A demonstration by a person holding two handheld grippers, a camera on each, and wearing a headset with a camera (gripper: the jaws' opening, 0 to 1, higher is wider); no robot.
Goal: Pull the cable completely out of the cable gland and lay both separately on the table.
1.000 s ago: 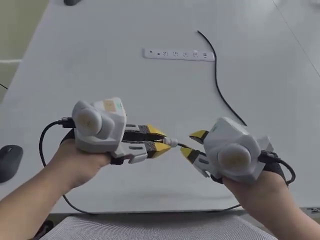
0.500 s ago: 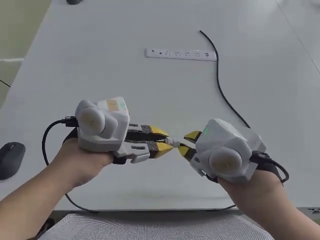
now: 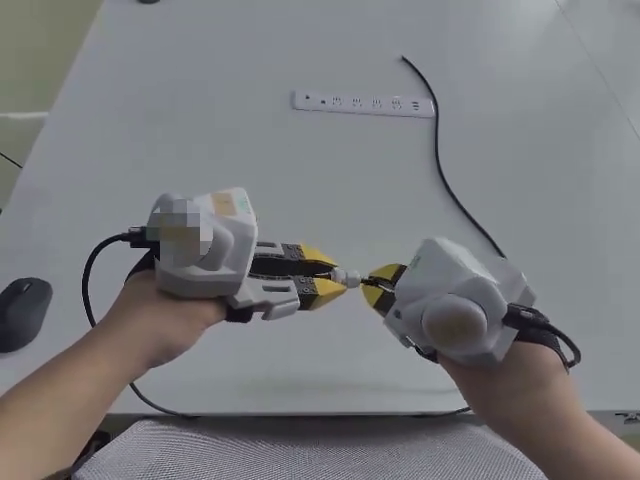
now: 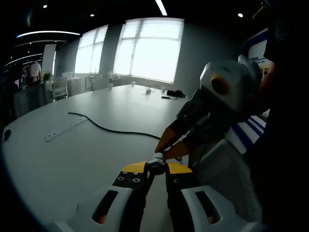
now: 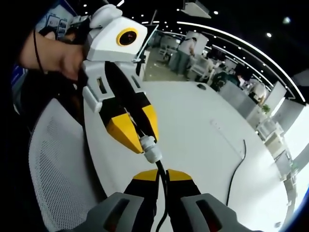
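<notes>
Above the table's (image 3: 300,170) near edge, we clamp the cable gland (image 5: 150,147) in our left gripper (image 3: 338,278) and its cable (image 5: 161,172) in our right gripper (image 3: 376,285), tip to tip along one line.

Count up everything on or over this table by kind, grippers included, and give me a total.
Grippers: 2, the left gripper and the right gripper
Cable gland: 1
Black cable: 1
Power strip: 1
Computer mouse: 1
Total: 6
</notes>
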